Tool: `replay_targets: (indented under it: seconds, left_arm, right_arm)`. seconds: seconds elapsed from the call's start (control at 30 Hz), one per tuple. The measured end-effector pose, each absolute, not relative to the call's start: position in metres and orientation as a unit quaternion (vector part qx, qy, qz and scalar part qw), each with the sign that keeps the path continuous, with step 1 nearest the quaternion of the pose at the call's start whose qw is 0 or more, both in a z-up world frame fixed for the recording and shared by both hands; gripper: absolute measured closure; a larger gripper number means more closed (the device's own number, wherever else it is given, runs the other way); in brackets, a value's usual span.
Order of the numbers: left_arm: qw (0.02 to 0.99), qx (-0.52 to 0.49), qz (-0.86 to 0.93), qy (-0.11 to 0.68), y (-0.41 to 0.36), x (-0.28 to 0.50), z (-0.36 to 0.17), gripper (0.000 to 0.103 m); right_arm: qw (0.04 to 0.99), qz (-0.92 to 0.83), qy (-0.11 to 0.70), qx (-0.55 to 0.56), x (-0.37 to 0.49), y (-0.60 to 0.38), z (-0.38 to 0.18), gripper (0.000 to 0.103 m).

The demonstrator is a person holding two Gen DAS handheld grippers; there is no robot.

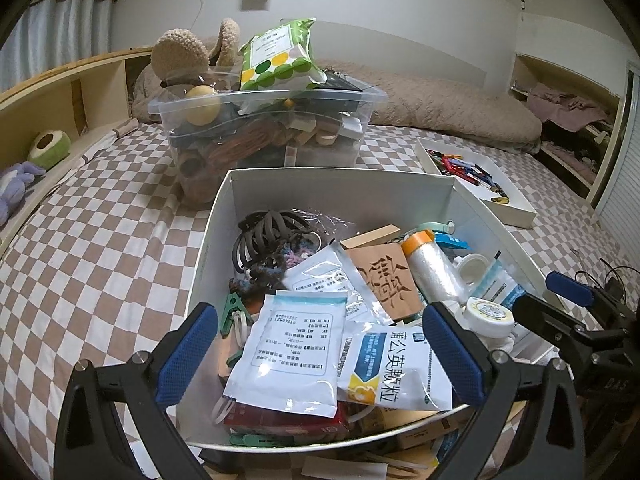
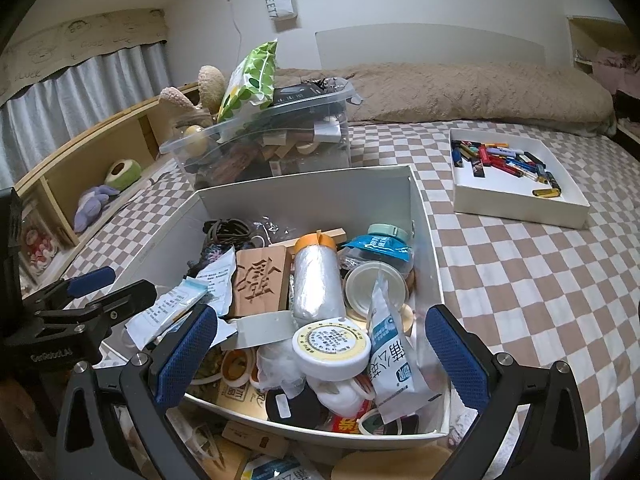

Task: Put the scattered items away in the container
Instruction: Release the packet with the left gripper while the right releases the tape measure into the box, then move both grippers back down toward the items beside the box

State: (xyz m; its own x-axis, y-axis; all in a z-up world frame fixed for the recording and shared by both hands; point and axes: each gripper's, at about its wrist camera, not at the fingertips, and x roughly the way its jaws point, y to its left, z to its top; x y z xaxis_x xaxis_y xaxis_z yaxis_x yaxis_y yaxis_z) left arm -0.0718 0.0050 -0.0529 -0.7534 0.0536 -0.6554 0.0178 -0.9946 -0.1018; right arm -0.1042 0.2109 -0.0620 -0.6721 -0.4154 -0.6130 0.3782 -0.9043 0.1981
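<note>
**Mia:** Is the tidy-up nearly done?

**Ben:** I think most of it is. The white box (image 1: 218, 232) sits right in front of both grippers, and it is very full. There are medicine packets (image 1: 292, 344), a carved wooden block (image 1: 386, 280), a roll of plastic wrap (image 1: 434, 268) and black hair ties (image 1: 266, 226) in it.

**Mia:** What is the left gripper (image 1: 320, 356) doing?

**Ben:** Its blue fingers are spread wide apart, with nothing between them. It hangs just over the near end of the box, above the packets.

**Mia:** And the right gripper (image 2: 322, 356)?

**Ben:** The same. It is wide open and holds nothing. A round white jar (image 2: 331, 346) lies in the box just ahead of it, between its fingers but not touching them.

**Mia:** So what is left to do?

**Ben:** Look under the grippers, on the near side of the box. Some things lie outside it there: a small wooden piece (image 2: 256, 438), a packet (image 2: 276, 472) and some white bits. I cannot tell what all of them are. I think those have to go in.

**Mia:** What about the stuff far away?

**Ben:** Past the box there is a clear tub (image 1: 260, 128), piled high. Off to the right of the grippers is a flat white tray (image 2: 520, 196) with small coloured sticks in it. Those look put away.
</note>
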Motion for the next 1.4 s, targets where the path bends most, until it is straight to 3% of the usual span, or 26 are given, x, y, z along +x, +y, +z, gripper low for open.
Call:
replay_targets:
  seconds: [1.4]
  left_arm:
    - [-0.042, -0.31, 0.947, -0.073, -0.04, -0.031, -0.025, 0.0]
  right_arm:
    - [0.17, -0.937, -0.037, 0.303, -0.079, 0.251, -0.036, 0.0]
